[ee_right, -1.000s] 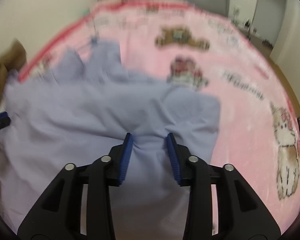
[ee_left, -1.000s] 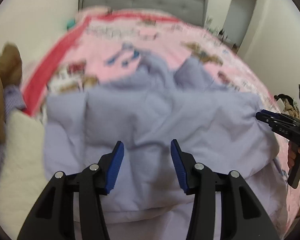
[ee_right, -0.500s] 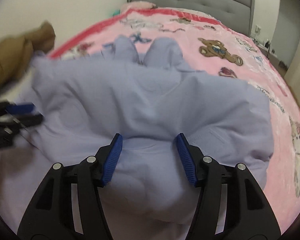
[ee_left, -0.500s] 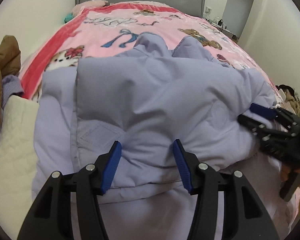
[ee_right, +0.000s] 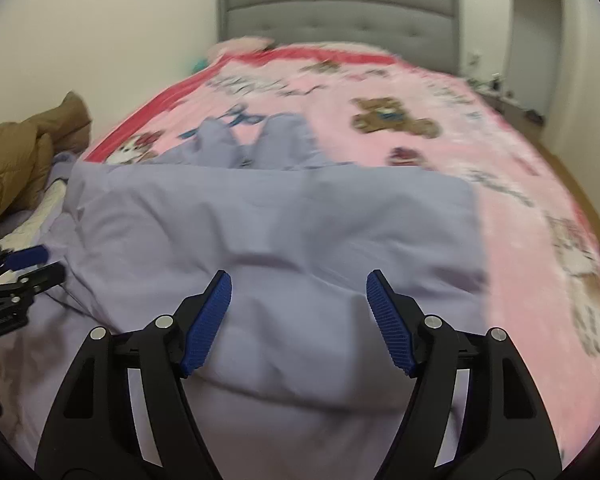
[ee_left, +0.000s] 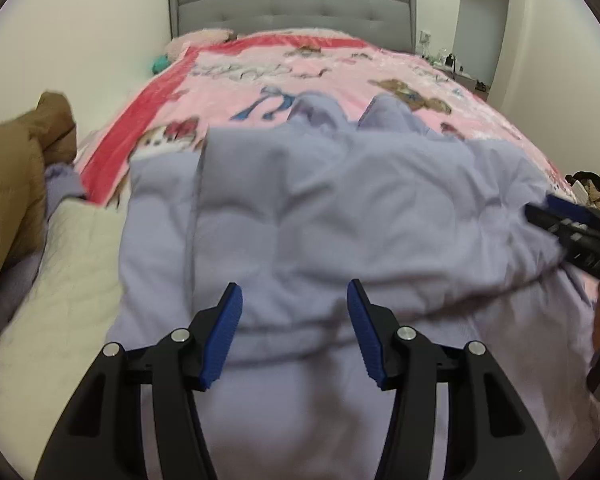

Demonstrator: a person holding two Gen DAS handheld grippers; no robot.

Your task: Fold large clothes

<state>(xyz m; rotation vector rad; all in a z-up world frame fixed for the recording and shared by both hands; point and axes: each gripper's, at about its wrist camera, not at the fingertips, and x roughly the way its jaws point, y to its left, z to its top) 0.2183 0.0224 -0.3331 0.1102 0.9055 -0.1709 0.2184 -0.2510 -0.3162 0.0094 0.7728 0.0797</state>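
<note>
Since the frame a second back, both my tongs have spread wider and pulled back off the cloth: the right tongs [ee_right: 299, 312], which had been pinching a bunch of fabric between their pads, now stand with jaws wide apart and nothing between them, and the left tongs [ee_left: 295, 322] are likewise spread and empty, hovering over the near edge. The lavender padded garment [ee_left: 340, 216] lies flatter than before, its upper layer doubled toward me so a folded edge runs just ahead of both pairs of tongs, and two rounded lobes of it poke up at the far side. From the left view I see the right tongs [ee_left: 556, 216] off to the right, at the garment's side edge; from the right view the left tongs [ee_right: 36, 264] sit off to the left at the opposite edge. The garment rests on a bed spread with a pink blanket [ee_right: 440, 92] printed with teddy bears and bows and bordered in red, stretching away ahead of the tongs to a grey tufted headboard [ee_left: 292, 4]. To the left of the tongs lie a cream quilted piece [ee_left: 60, 272] and, beyond it, a crumpled brown jacket [ee_left: 16, 168] against the white wall. Far right, a doorway opening shows dimly.
</note>
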